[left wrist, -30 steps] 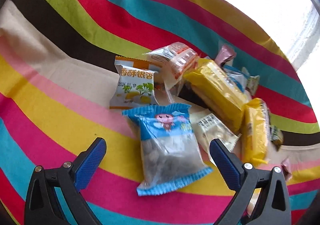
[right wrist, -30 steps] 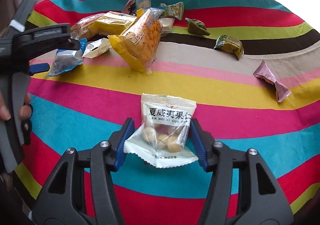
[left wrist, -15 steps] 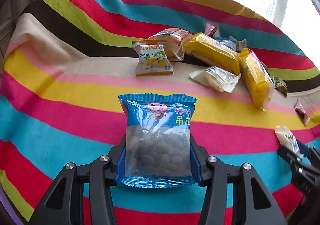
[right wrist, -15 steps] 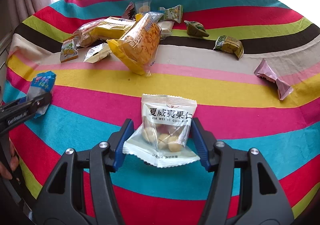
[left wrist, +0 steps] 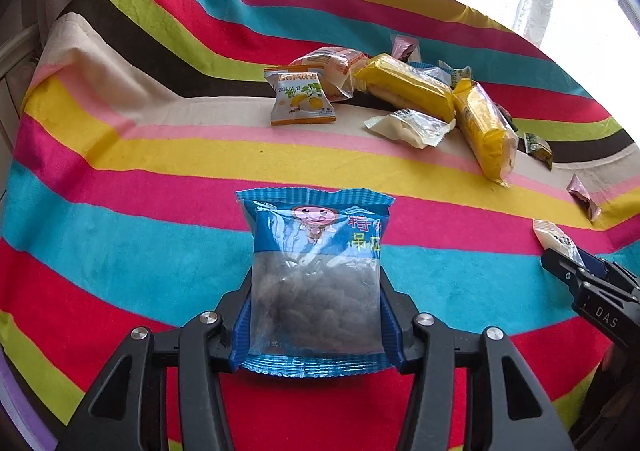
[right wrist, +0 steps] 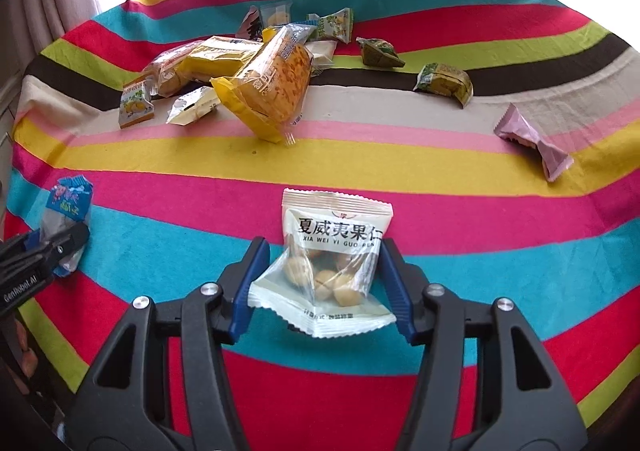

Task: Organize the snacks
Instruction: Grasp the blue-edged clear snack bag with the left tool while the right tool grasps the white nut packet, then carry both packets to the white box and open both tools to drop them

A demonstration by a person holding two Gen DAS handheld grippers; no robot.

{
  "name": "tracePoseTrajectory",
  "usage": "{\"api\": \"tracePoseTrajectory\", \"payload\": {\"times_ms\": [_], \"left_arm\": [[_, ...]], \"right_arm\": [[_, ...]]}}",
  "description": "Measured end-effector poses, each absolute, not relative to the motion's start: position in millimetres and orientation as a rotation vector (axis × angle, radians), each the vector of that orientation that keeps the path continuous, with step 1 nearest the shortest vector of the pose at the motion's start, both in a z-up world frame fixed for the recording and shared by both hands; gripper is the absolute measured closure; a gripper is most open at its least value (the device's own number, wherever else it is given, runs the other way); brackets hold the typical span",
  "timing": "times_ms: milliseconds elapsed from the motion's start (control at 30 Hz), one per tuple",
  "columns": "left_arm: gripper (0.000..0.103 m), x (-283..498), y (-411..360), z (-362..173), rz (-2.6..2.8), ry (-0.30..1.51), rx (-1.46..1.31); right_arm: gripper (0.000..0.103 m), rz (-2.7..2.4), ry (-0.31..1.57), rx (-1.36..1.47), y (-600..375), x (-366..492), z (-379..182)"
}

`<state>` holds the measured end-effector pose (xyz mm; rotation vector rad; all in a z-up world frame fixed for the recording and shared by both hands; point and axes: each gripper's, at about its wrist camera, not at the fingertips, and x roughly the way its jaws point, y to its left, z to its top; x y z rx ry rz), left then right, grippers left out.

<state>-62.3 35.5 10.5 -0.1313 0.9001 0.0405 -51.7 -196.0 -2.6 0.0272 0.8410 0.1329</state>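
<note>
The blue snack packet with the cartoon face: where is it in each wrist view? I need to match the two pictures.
Left wrist view: the blue snack packet sits bottom centre, clamped in the left gripper.
Right wrist view: the same packet shows at the far left edge, seen side-on, held above the turquoise stripe.
Shared landmark: the big yellow cracker pack in the pile on the cream stripe.

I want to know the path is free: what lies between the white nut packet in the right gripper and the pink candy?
Only bare striped cloth lies between the nut packet and the pink candy, as the right wrist view shows.
</note>
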Motion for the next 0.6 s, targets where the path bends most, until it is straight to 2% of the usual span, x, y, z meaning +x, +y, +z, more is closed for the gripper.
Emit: {"api": "tracePoseTrajectory", "payload": {"times_ms": [600], "left_arm": [[0.051, -150.0, 30.9, 23.3, -0.049, 0.867, -0.122]], "right_arm": [[0.043, 0.201, 0.847, 0.146, -180.3, -124.2, 11.0]]}}
